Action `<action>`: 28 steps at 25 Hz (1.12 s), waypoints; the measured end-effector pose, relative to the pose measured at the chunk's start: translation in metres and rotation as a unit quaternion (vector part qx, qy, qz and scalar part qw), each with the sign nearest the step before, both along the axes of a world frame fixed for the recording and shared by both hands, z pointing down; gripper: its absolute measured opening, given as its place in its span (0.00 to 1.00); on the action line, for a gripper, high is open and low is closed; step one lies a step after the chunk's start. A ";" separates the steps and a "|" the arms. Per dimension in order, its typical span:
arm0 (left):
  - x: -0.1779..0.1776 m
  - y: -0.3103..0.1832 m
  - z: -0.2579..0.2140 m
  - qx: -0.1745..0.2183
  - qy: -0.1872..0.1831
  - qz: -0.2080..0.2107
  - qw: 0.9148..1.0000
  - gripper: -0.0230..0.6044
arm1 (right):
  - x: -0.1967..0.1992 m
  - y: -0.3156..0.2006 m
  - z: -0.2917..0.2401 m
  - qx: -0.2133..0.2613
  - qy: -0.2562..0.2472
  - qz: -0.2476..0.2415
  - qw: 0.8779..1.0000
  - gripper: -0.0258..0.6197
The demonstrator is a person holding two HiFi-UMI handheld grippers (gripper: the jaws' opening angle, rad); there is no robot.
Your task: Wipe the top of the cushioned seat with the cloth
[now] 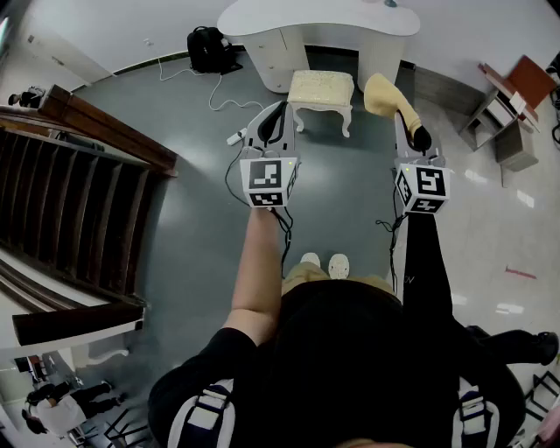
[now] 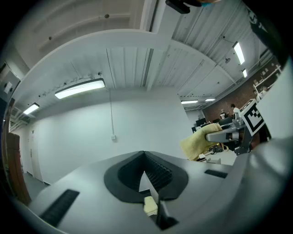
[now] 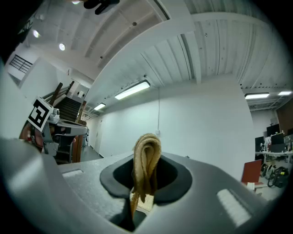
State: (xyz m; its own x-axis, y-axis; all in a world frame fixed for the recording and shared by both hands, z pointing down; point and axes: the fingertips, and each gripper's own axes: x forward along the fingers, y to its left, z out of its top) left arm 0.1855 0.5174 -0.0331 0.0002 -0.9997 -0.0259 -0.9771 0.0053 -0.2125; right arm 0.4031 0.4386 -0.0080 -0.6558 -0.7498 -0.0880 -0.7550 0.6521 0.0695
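The cloth (image 1: 385,94) is hanging folded in the right gripper (image 1: 413,131), whose jaws are clamping down on its yellow folds. In the head view it is showing just to the right of the seat (image 1: 321,86) and apart from it. The left gripper (image 1: 282,114) is being held level beside it, jaws pressed together with nothing between them. The cream seat is standing on white legs on a smooth grey floor (image 1: 350,201), close in front of a white desk (image 1: 315,22). A black backpack (image 1: 210,48) is lying by the desk, with a white cable (image 1: 219,96) trailing across the floor. Dark wooden stairs (image 1: 70,192) are running along the left.
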 end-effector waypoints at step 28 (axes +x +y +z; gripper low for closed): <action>-0.089 -0.118 0.008 -0.002 0.000 0.011 1.000 0.04 | -0.104 -0.113 0.007 -0.013 -0.012 -0.032 0.999 0.13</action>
State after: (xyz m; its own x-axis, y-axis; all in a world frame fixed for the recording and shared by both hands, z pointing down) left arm 0.0965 0.3997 -0.0247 0.0224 -0.9995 -0.0210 -0.9770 -0.0175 -0.2126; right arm 0.2992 0.3252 -0.0010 -0.7001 -0.7090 -0.0851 -0.7132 0.7001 0.0350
